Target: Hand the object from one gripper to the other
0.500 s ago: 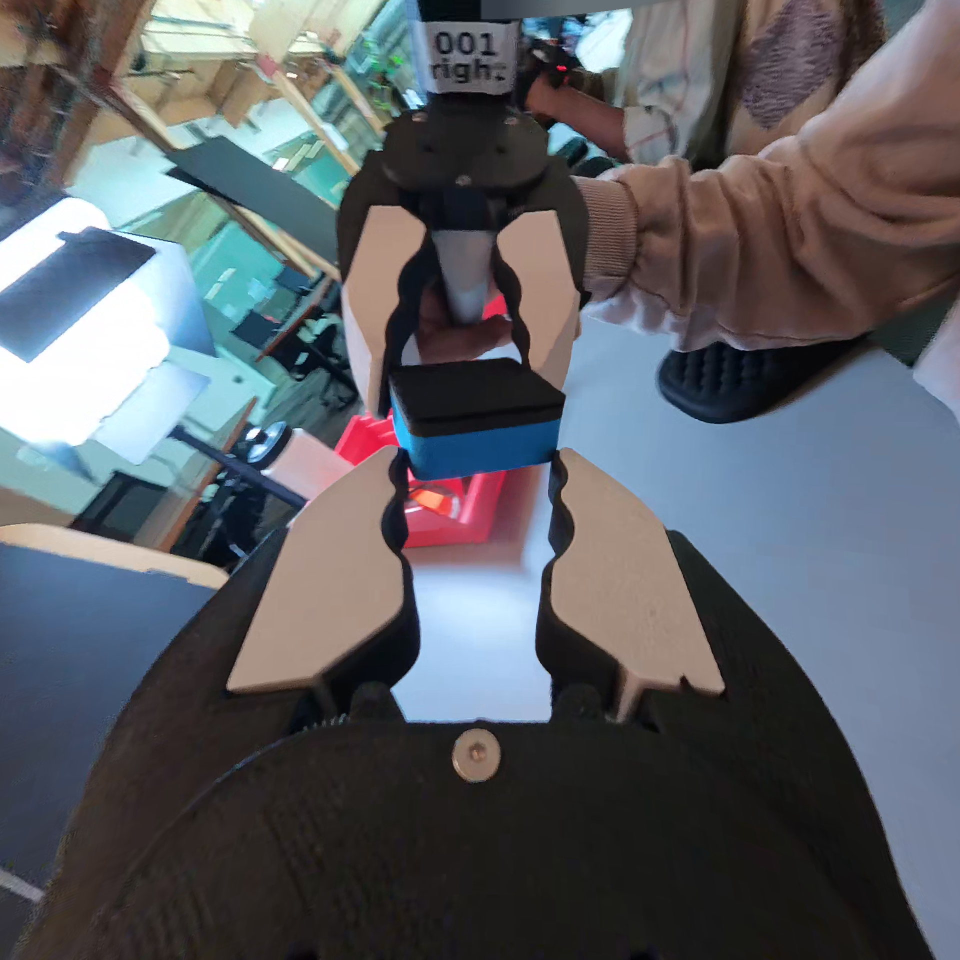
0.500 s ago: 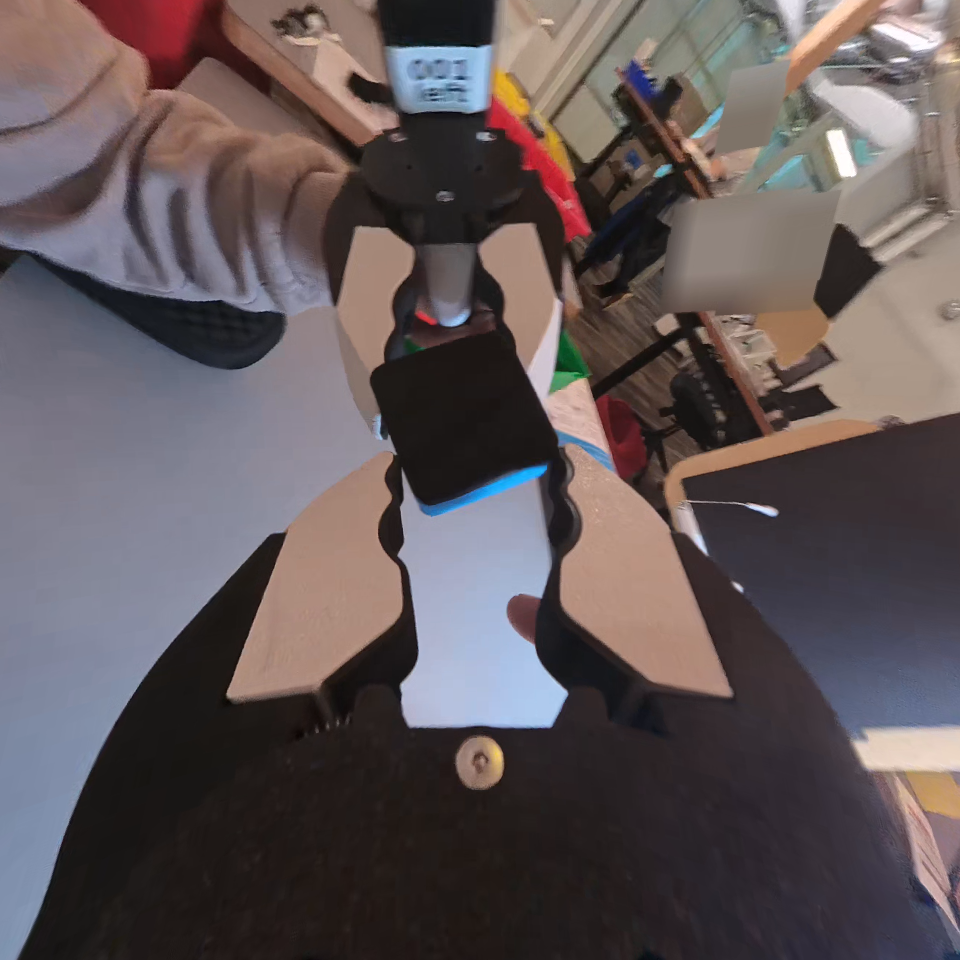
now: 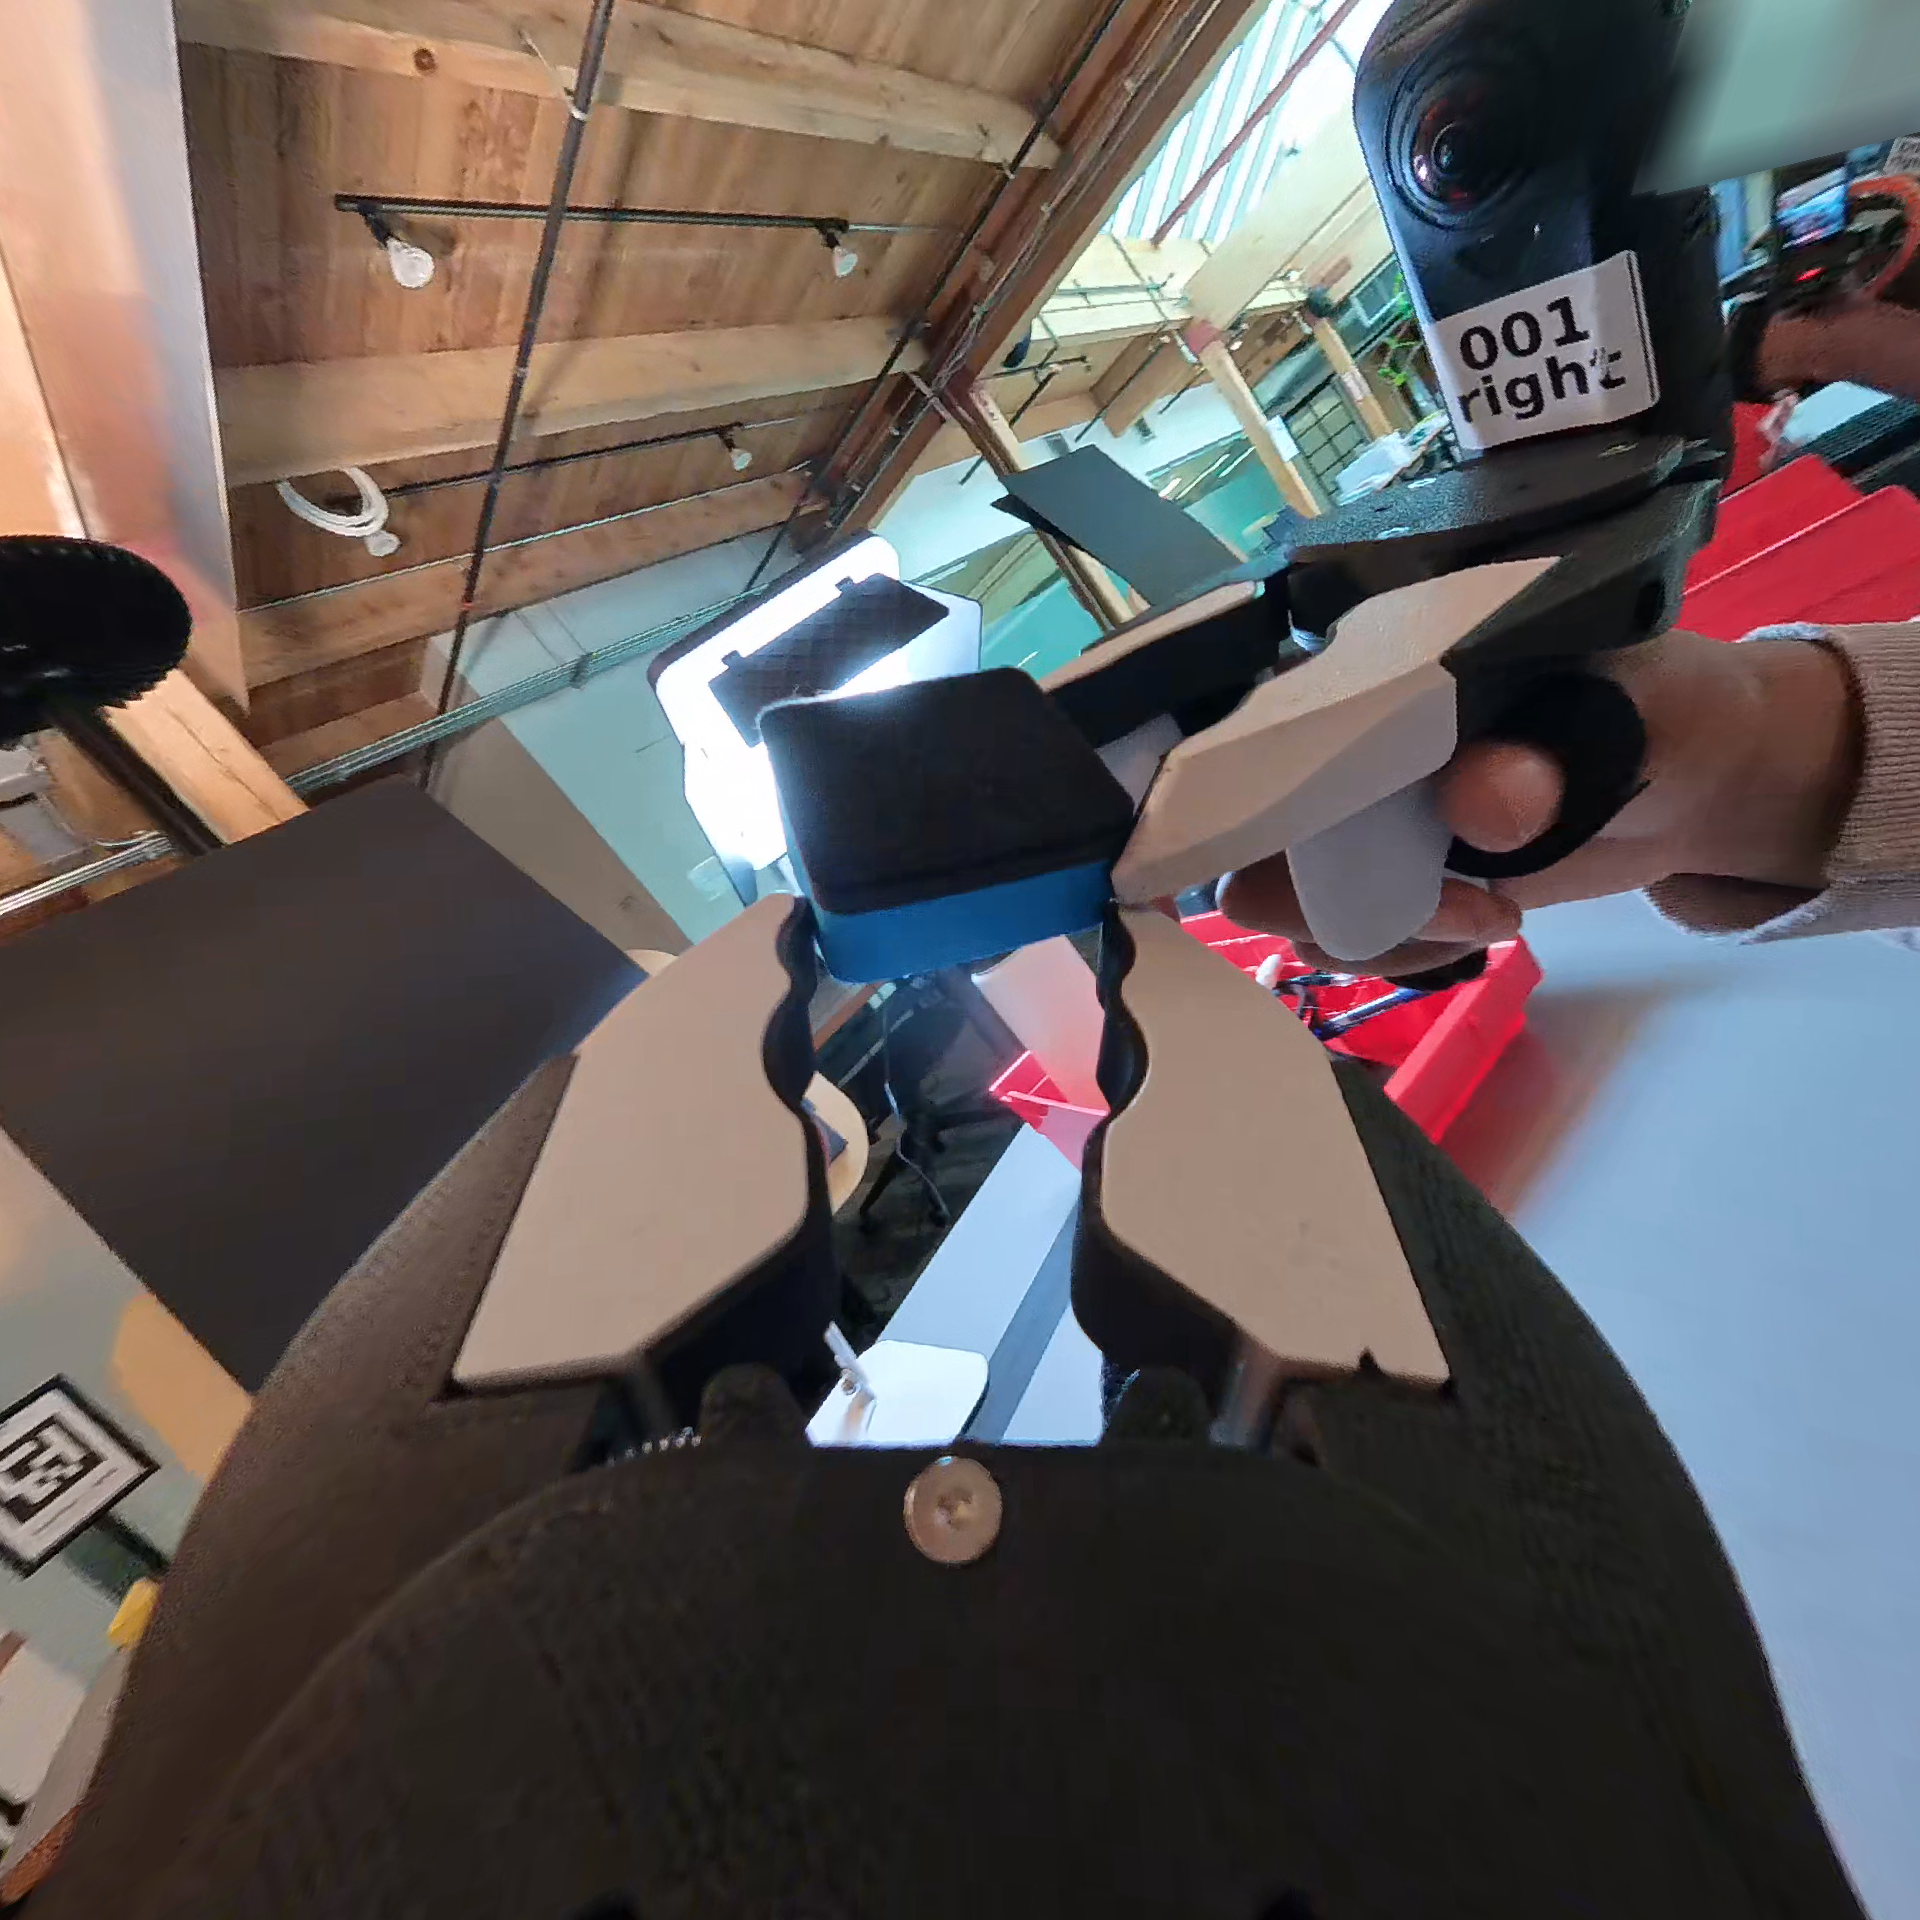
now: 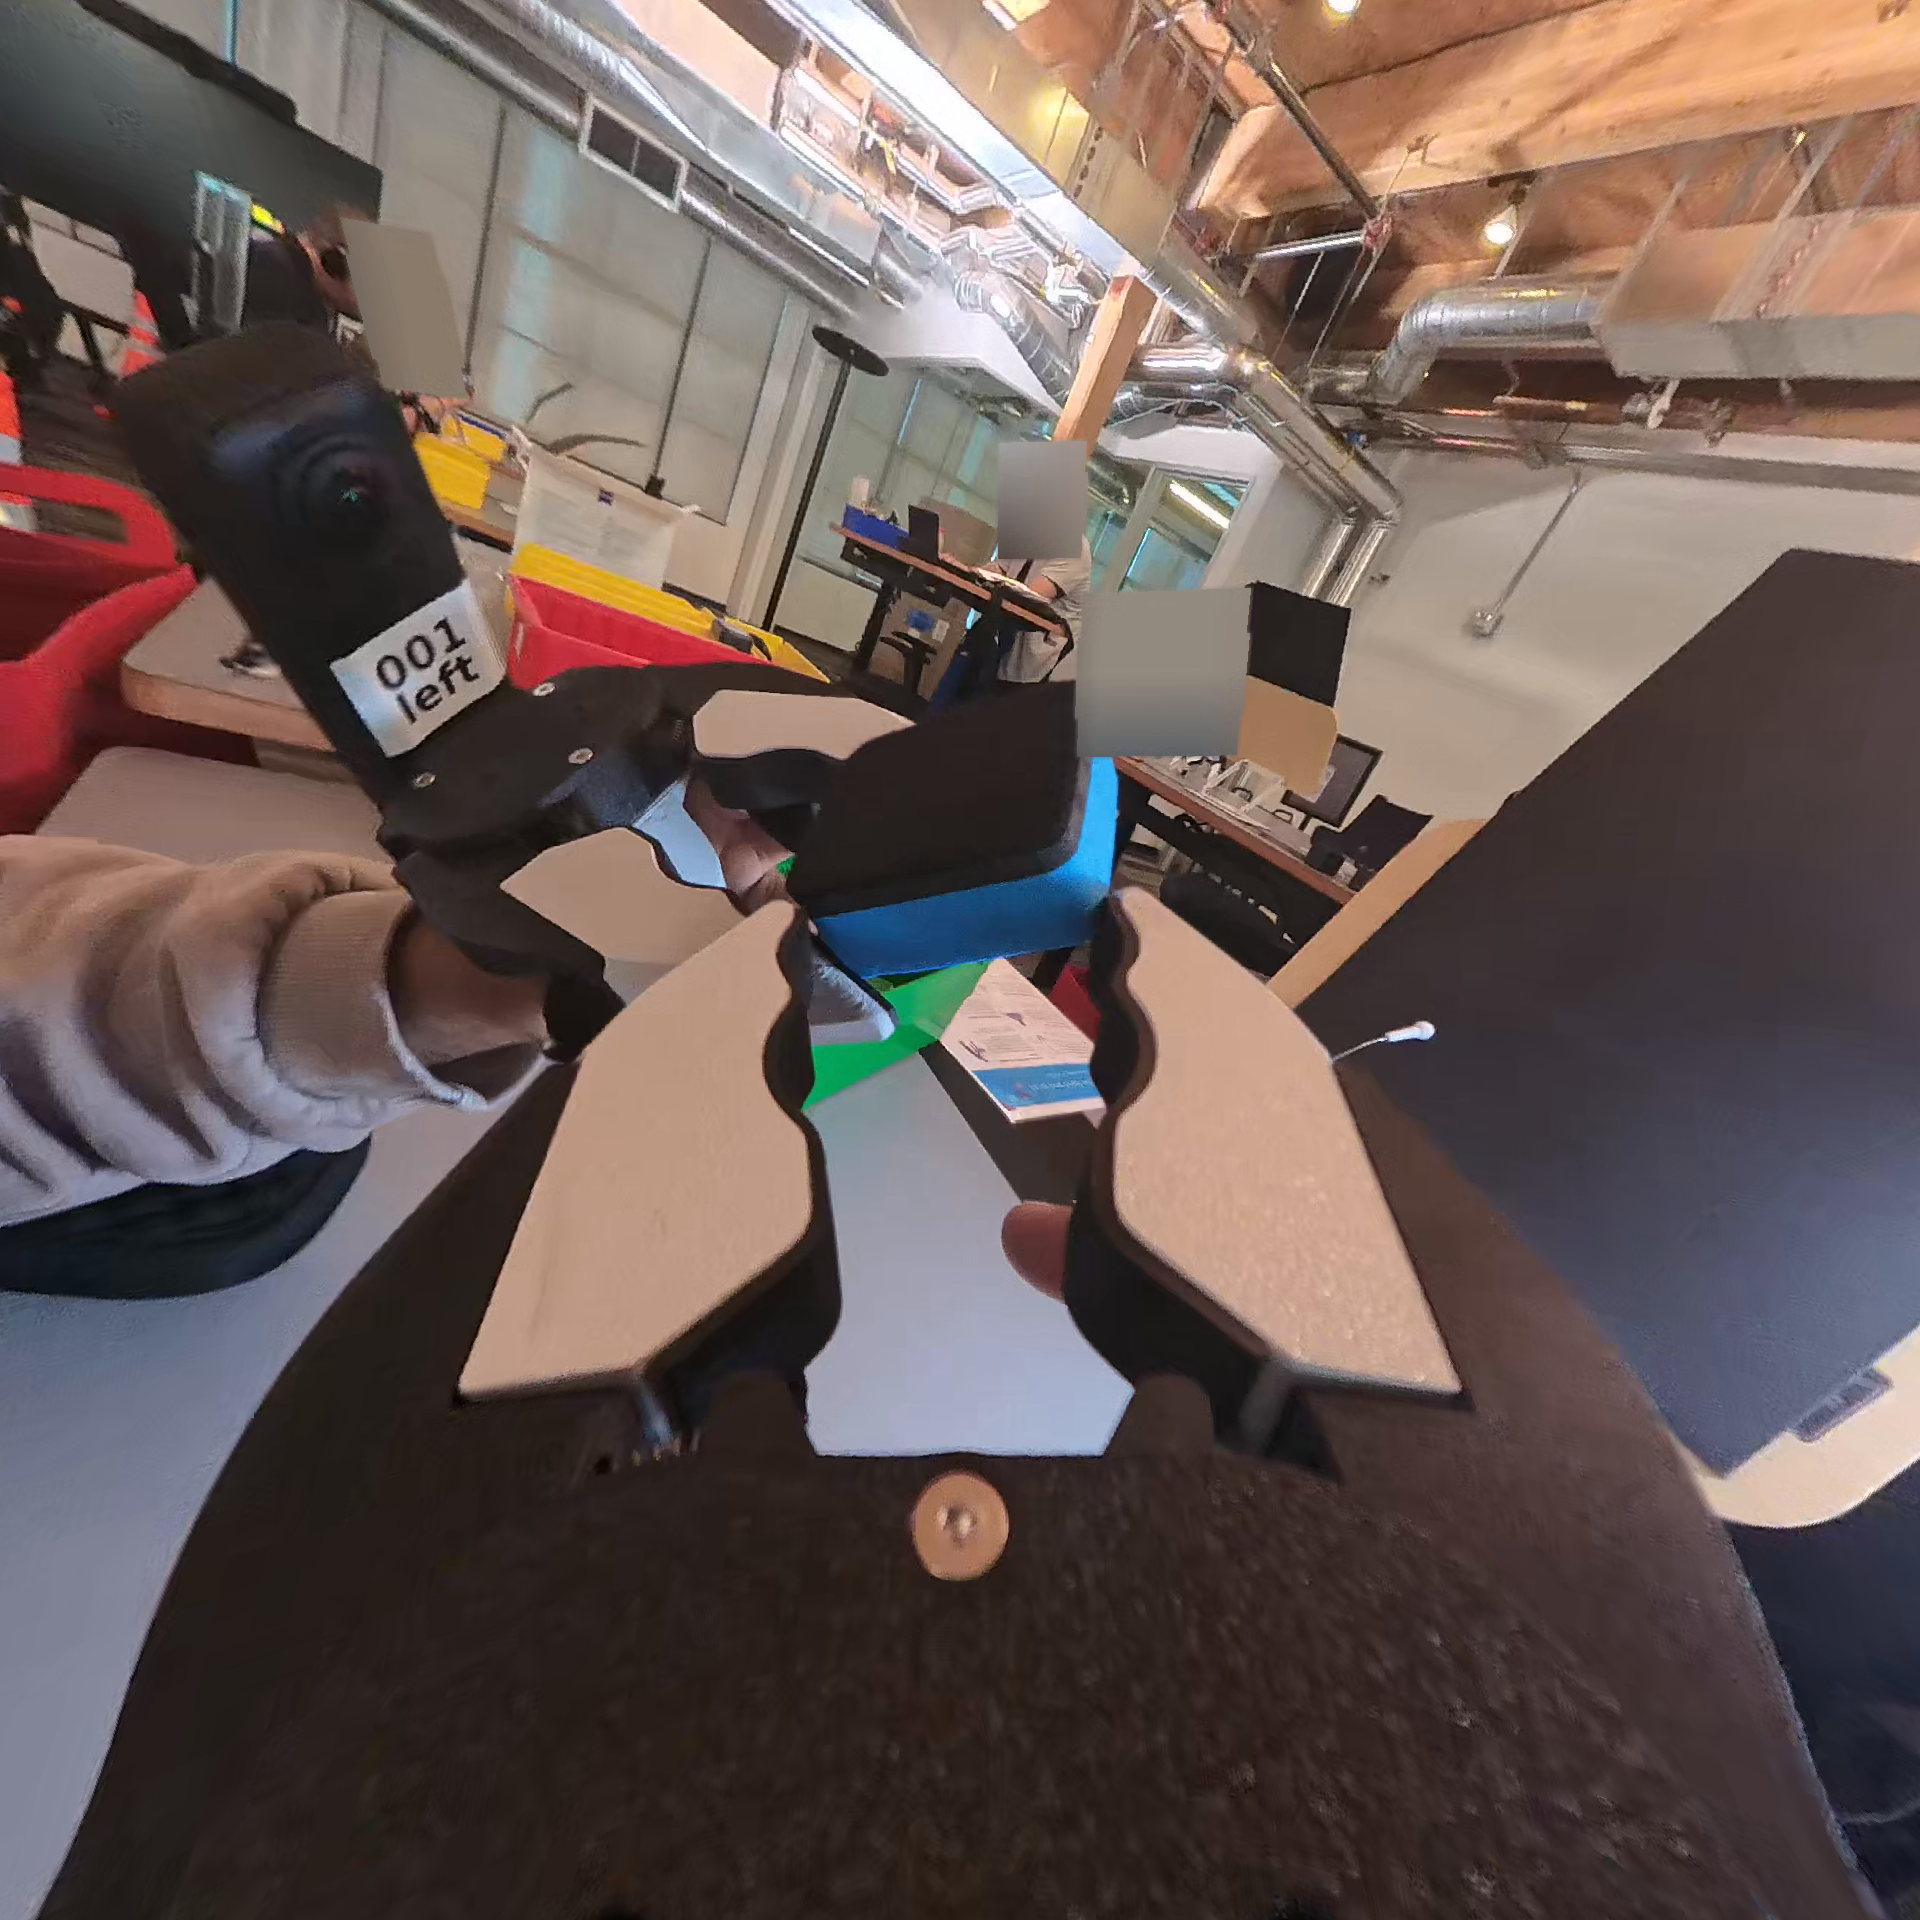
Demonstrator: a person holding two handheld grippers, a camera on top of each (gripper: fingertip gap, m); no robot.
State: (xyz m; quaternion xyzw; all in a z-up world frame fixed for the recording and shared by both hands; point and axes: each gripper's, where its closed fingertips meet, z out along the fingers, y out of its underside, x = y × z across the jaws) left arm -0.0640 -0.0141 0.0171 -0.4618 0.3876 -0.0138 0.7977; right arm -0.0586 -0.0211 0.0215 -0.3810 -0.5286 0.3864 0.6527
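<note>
Both grippers are raised off the grey table (image 3: 1714, 1195) and meet tip to tip at an angle, each gripped by a hand in a pale sleeve. In the left wrist view the right gripper (image 3: 1127, 800) comes in from the upper right, lying nearly level, with a hand (image 3: 1621, 821) wrapped around its black handle and white trigger. In the right wrist view the left gripper (image 4: 821, 831) enters from the left, tilted, above a sleeved forearm. The object, a block (image 3: 940, 821) with a black top and blue base, hangs in the air at the meeting point. The left gripper (image 3: 951, 940) has its 2 fingertips against the block's blue sides, narrowed to the block's width and holding it. The right gripper (image 4: 951, 920) likewise brackets the blue base of the block (image 4: 966, 914) with its 2 tips touching either side, so both appear closed on it at once. Only the left wrist view shows the red bins (image 3: 1455, 1029) on the table and the wooden ceiling; only the right wrist view shows a green item (image 4: 904, 1013) and a leaflet (image 4: 1023, 1049) below the block, and a fingertip beside the right finger's base.
</note>
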